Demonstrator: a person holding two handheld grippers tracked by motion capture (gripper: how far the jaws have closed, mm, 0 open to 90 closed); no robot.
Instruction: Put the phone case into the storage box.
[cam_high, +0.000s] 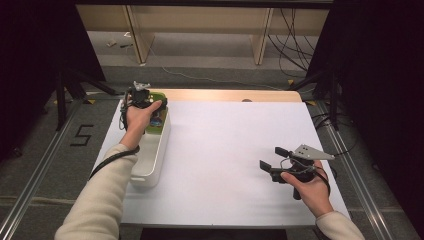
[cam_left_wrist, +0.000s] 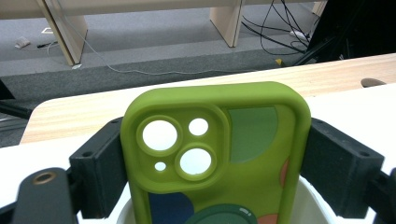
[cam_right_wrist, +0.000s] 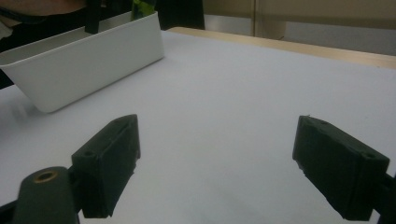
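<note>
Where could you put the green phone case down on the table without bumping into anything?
The widest bare patch is the white table top between the white bin and the right gripper. The far strip by the wooden edge is free too. It is crowded at the left, where the left gripper holds the phone case over the bin.

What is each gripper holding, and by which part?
The left gripper clamps the green phone case by its two long side edges, over the white bin. The right gripper holds nothing.

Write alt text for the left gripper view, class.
A green phone case with camera cut-outs stands upright, clamped by its sides in the left tool over a white bin. Behind lie the white table and grey floor.
</note>
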